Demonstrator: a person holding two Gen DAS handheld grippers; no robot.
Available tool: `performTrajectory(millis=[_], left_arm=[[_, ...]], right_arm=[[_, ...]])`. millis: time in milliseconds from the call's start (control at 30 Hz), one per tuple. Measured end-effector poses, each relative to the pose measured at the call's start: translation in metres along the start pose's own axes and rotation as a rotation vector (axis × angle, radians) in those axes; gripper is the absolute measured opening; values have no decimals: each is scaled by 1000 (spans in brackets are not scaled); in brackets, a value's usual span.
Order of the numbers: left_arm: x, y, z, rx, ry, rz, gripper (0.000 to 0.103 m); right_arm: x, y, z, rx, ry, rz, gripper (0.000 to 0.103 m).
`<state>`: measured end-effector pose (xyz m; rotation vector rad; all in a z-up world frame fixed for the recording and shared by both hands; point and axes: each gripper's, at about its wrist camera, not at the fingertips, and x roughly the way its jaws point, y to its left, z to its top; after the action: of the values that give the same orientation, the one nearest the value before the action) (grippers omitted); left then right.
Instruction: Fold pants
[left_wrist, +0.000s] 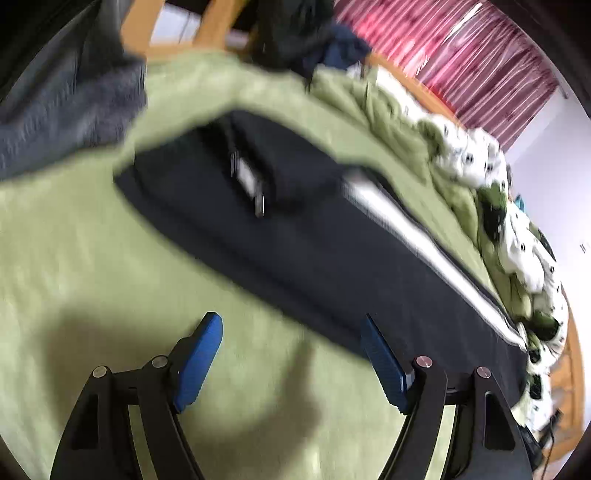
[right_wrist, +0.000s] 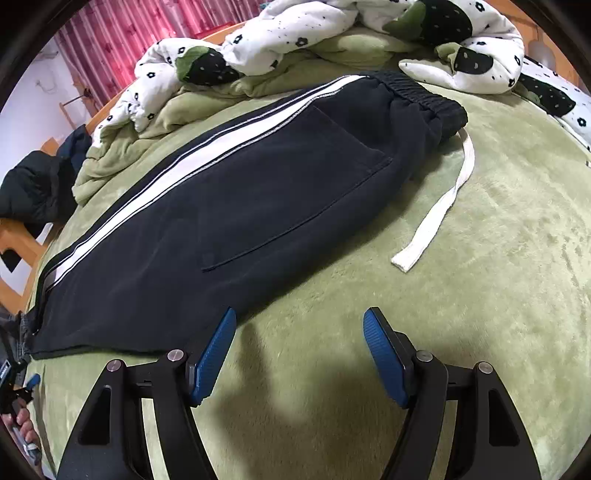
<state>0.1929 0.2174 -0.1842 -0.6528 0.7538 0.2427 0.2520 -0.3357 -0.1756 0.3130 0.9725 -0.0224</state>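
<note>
You're between folds, I'd judge: pants already lie doubled leg on leg, flat across the green blanket, nothing gripped. Next you need a grab at each end to fold them crosswise, cuffs toward the waistband. Left view is motion-blurred, so detail there is poor. Pants are dark fleece with a white side stripe; a white drawstring trails loose onto the blanket. Left gripper is wide open and empty beside the leg end. Right gripper is likewise wide open, empty, just short of the near edge.
</note>
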Motion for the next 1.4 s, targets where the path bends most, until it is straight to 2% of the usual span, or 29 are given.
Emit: performTrajectory(millis=[67, 133, 233, 333, 400, 500, 633, 700, 733, 767, 800, 867, 967, 1100, 1167, 1233, 1300, 1400], left_arm=[[4, -3, 16, 18, -29, -19, 76], [17, -7, 34, 42, -46, 34, 75], [44, -9, 54, 70, -41, 121, 54], [63, -13, 63, 99, -30, 154, 25], [72, -19, 78, 150, -56, 197, 21], [66, -21, 110, 157, -172, 222, 20], [62, -17, 150, 90, -191, 199, 21], [57, -20, 162, 90, -179, 214, 45], [49, -23, 164, 114, -196, 205, 51], [42, -24, 163, 132, -212, 192, 65], [37, -27, 160, 142, -219, 185, 74], [26, -28, 149, 151, -208, 165, 75], [20, -24, 120, 143, -104, 85, 75], [19, 4, 60, 32, 70, -30, 75], [10, 21, 33, -36, 53, -70, 74], [6, 32, 20, -60, 43, -99, 73], [5, 37, 20, -69, 25, -119, 73], [5, 41, 34, -57, -14, -88, 72]], right_arm=[[2, 2, 1, -1, -7, -8, 71], [4, 4, 1, -10, -11, -20, 71], [5, 7, 2, -17, -19, -37, 71], [5, 6, 2, -9, -16, -43, 71], [4, 4, 2, -6, -15, -49, 71], [4, 5, 2, -8, -17, -61, 71], [5, 7, 2, -1, -19, -78, 71], [5, 8, 3, 2, -22, -85, 71], [5, 8, 2, 9, -22, -85, 71], [4, 8, 2, 16, -22, -82, 71], [3, 8, 2, 20, -21, -78, 71], [0, 8, 1, 23, -22, -74, 71], [-6, 7, 1, 29, -26, -70, 71], [-12, 4, 2, 43, -33, -58, 71], [-15, 3, 2, 51, -32, -52, 71], [-17, 2, 1, 49, -29, -49, 71], [-19, 2, 1, 38, -29, -50, 71], [-18, 2, 0, 33, -26, -48, 71]])
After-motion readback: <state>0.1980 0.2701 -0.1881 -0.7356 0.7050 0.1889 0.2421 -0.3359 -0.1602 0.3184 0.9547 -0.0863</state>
